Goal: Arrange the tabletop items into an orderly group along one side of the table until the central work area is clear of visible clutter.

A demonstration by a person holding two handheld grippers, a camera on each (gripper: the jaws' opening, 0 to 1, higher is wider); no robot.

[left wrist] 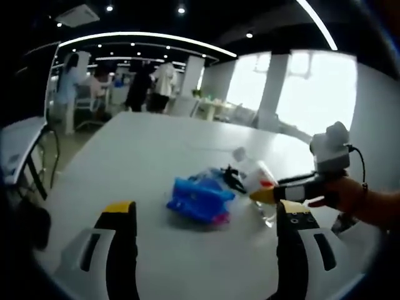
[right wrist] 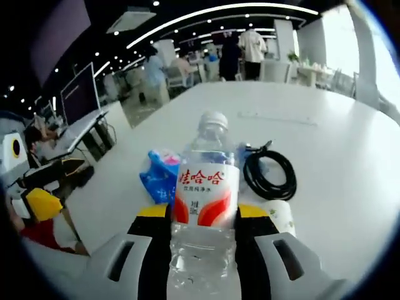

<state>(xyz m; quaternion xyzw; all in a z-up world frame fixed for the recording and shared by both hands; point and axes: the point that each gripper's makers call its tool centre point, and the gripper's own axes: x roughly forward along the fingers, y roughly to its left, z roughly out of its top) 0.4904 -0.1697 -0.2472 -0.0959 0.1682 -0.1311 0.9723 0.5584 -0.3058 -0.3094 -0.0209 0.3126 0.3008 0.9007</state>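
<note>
I have my right gripper (right wrist: 203,219) clamped on the water bottle (right wrist: 203,187), upright between its jaws, so it can go to the table's (left wrist: 144,156) edge. My left gripper (left wrist: 206,219) hangs spread and empty (short of the blue bag (left wrist: 199,199)), while the black cable (right wrist: 269,172) lies coiled just beyond the bottle.
</note>
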